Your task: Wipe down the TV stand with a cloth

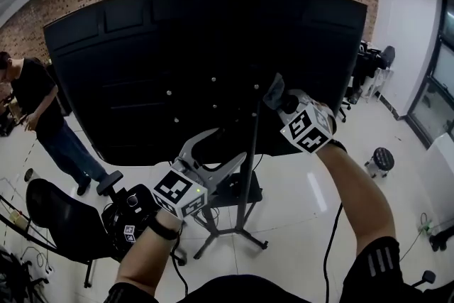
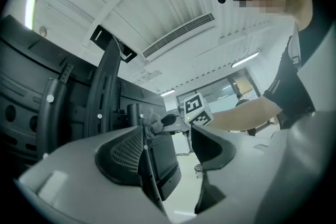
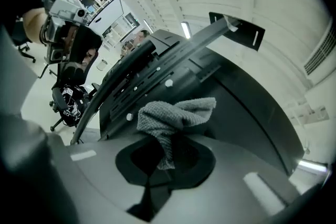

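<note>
— While the head view shows the right gripper (image 1: 278,97) up by the TV stand (image 1: 248,167), why?
— Reaching its upright, I'd judge. Left gripper view: left gripper (image 2: 168,149) spread, gripping nothing. Right gripper view: jaws pinching the cloth (image 3: 176,113) for wiping.

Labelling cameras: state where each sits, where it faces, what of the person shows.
Head view: on the head, facing down at the TV's back; both forearms show.
Left gripper view: on the left gripper, past open jaws toward the stand; right forearm shows.
Right gripper view: on the right gripper, facing the TV's back, shut on the cloth.
Shared by all: the cloth.
</note>
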`<move>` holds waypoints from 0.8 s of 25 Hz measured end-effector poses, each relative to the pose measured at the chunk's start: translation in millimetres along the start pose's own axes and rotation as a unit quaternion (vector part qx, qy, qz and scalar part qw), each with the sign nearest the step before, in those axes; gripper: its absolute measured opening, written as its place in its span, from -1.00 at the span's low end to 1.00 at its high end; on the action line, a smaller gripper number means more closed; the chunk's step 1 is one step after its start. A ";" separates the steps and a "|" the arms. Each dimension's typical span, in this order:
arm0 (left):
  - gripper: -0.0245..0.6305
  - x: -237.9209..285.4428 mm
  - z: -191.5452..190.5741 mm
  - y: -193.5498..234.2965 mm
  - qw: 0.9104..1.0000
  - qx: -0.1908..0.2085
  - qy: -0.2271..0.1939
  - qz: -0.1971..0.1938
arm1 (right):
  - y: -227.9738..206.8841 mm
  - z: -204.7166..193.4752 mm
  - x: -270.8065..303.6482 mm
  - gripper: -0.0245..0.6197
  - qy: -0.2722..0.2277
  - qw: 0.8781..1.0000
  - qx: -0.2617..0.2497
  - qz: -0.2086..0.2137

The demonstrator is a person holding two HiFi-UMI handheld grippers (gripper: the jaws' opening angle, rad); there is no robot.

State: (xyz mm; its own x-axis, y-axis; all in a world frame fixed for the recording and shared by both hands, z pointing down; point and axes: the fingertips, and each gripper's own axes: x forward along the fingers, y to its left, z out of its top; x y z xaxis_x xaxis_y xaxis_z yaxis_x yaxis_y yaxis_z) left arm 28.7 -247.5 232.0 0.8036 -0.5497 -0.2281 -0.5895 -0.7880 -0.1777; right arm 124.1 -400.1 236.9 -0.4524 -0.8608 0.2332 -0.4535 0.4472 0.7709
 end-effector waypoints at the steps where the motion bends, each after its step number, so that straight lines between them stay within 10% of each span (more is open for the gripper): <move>1: 0.02 5.0 2.3 -1.9 1.000 0.002 0.001 0.000 | -2.2 -0.8 4.4 -0.85 0.000 1.000 -0.001 0.006; 20: 0.02 58.8 -12.8 -18.6 1.000 0.009 0.018 0.011 | -30.1 -52.9 17.6 -0.85 -0.013 0.997 0.074 0.032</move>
State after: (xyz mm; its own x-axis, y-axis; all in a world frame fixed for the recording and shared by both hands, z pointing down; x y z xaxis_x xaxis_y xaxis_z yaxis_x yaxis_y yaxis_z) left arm 87.9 -268.7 234.2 0.7922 -0.5772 -0.1980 -0.6088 -0.7701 -0.1906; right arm 170.4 -441.6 249.1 -0.5030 -0.8235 0.2623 -0.5308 0.5339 0.6582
